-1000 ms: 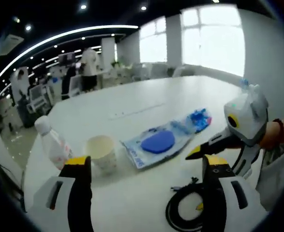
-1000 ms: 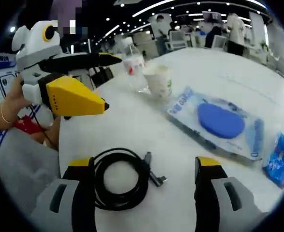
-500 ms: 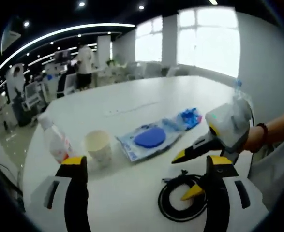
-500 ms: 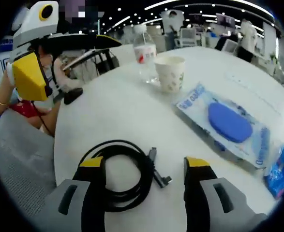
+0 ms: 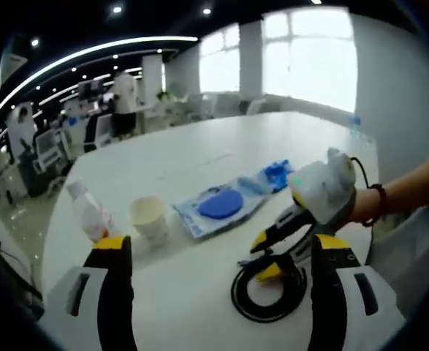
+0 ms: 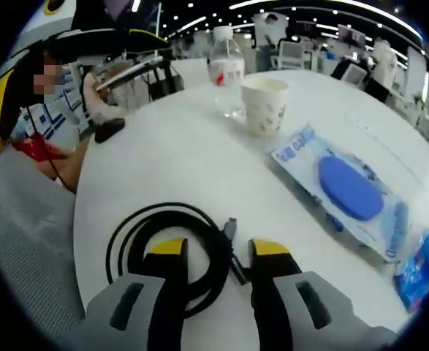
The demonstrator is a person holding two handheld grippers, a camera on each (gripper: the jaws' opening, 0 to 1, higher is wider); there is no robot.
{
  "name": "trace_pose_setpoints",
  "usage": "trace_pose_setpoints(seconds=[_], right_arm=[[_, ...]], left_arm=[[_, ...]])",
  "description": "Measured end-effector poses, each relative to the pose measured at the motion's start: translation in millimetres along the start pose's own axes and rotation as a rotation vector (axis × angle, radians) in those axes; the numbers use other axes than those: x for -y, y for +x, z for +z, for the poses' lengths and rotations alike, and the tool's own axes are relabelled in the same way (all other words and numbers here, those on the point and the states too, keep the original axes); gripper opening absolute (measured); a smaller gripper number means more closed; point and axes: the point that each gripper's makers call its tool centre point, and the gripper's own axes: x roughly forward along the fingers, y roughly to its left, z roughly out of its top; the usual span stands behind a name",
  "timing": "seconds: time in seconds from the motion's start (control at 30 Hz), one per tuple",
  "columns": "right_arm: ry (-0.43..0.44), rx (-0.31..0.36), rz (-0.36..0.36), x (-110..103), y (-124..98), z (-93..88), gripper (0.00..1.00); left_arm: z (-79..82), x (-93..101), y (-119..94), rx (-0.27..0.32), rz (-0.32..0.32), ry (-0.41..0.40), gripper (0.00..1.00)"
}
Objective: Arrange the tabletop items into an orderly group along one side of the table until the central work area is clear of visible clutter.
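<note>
My right tongs (image 6: pixel 215 252) are narrowed to a small gap around one side of the coiled black cable (image 6: pixel 172 250), jaws straddling its loop on the white surface (image 6: pixel 170 153); I cannot tell if they pinch it. In the left gripper view, my left tongs (image 5: pixel 218 248) stand wide open and hold nothing. Ahead of them lies the blue packet (image 5: pixel 220 206), with a paper cup (image 5: pixel 148 217) and plastic bottle (image 5: pixel 90 214) left of it.
</note>
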Motion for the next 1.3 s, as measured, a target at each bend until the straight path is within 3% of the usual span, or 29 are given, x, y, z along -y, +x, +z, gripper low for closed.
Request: trace_pose_setpoints(seconds=[0.17, 0.33, 0.5, 0.63, 0.8, 0.9, 1.13, 1.3], right_arm=[[-0.02, -0.025, -0.023, 4, 2, -3.2, 0.18], [-0.049, -0.044, -0.028, 3, 2, -6.5, 0.17], [-0.039, -0.046, -0.032, 2, 2, -6.9, 0.13], [0.078, -0.045, -0.012, 1, -1, -8.6, 0.11], [0.096, -0.03, -0.01, 3, -8, -5.7, 0.1], [0.142, -0.014, -0.031, 7, -15, -2.1, 0.1], [0.242, 0.055, -0.034, 15, -39, 8.9, 0.1], [0.277, 0.082, -0.062, 28, -59, 8.5, 0.1]], left_arm=[[-4.3, -5.4, -2, -0.008, 0.017, -0.005, 0.99], [-9.4, -16.9, -5, -0.018, 0.072, -0.002, 0.97], [-11.0, -16.5, -5, -0.006, 0.066, -0.036, 0.95], [-14.8, -17.6, -5, -0.024, 0.081, 0.002, 0.96], [-13.6, -19.6, -6, -0.019, 0.085, 0.0, 0.95], [-15.7, -22.6, -6, -0.041, 0.113, 0.052, 0.95], [-8.5, -21.2, -7, -0.004, 0.1, 0.046, 0.95], [-9.2, -22.5, -8, -0.01, 0.105, 0.067, 0.95]])
